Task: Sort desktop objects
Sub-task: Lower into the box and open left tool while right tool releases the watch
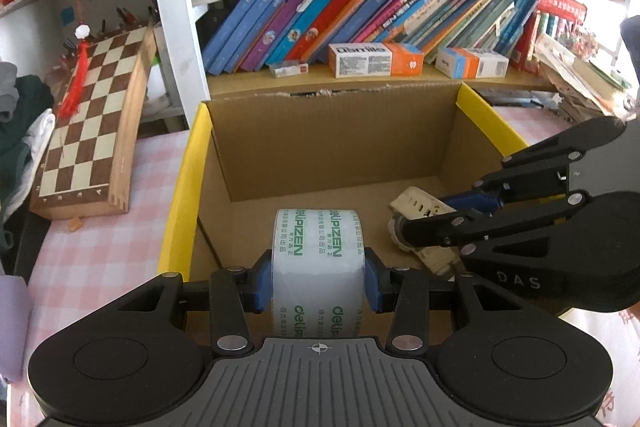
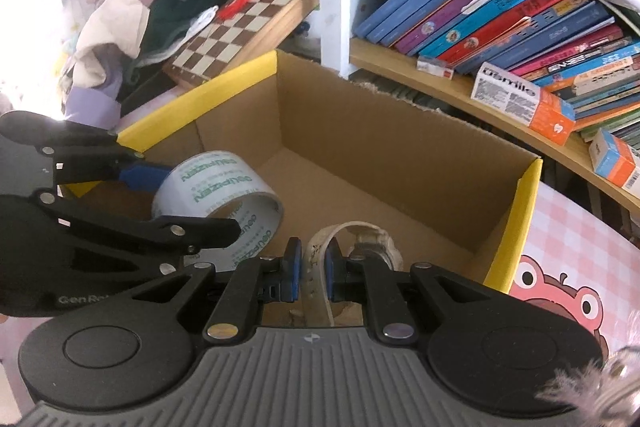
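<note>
My left gripper (image 1: 318,281) is shut on a roll of clear packing tape with green print (image 1: 318,259) and holds it over the near part of an open cardboard box with yellow flaps (image 1: 182,195). My right gripper (image 2: 312,269) is shut on the strap of a cream-white wristwatch (image 2: 320,275), also over the box (image 2: 520,195). In the left wrist view the right gripper (image 1: 434,223) comes in from the right with the watch (image 1: 416,207). In the right wrist view the left gripper (image 2: 188,199) and tape (image 2: 216,183) are at left.
A folded chessboard (image 1: 92,119) leans at the box's left on a pink checked tablecloth (image 1: 100,259). A shelf of slanted books (image 1: 360,11) and small orange-and-white cartons (image 1: 376,59) is behind the box. Clothes (image 2: 132,15) are piled at far left.
</note>
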Motion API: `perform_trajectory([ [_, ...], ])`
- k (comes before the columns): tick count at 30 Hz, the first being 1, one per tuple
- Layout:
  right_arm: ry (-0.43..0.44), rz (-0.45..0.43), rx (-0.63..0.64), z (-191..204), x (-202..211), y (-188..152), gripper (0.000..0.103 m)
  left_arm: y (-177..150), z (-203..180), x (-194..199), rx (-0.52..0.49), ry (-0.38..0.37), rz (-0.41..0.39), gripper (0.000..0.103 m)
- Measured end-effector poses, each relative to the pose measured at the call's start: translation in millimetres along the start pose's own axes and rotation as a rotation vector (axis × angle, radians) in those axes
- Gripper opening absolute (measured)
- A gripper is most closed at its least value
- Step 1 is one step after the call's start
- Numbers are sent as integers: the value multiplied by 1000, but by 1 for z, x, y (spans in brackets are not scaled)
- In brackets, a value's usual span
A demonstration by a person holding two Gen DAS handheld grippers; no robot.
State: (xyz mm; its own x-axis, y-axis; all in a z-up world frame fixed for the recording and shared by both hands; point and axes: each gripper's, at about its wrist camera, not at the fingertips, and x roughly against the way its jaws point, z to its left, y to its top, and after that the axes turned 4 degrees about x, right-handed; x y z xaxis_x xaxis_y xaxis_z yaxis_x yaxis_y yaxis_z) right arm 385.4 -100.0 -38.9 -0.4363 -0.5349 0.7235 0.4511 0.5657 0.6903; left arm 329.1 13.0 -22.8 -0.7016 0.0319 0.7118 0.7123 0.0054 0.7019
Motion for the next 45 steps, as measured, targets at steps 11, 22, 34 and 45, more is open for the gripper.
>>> perform_trajectory([
  [11, 21, 18, -7, 0, -1, 0, 12, -3, -2, -4, -11, 6, 25, 42],
  [22, 29, 12, -22, -1, 3, -2, 16, -4, -1, -4, 9, 0, 38, 43],
  [34, -1, -44, -66, -9, 21, -4, 39, -3, -5, 13, -6, 22, -6, 57],
  [45, -13, -103, -85, -4, 49, -9, 56, -3, -9, 51, -1, 33, -96, 70],
])
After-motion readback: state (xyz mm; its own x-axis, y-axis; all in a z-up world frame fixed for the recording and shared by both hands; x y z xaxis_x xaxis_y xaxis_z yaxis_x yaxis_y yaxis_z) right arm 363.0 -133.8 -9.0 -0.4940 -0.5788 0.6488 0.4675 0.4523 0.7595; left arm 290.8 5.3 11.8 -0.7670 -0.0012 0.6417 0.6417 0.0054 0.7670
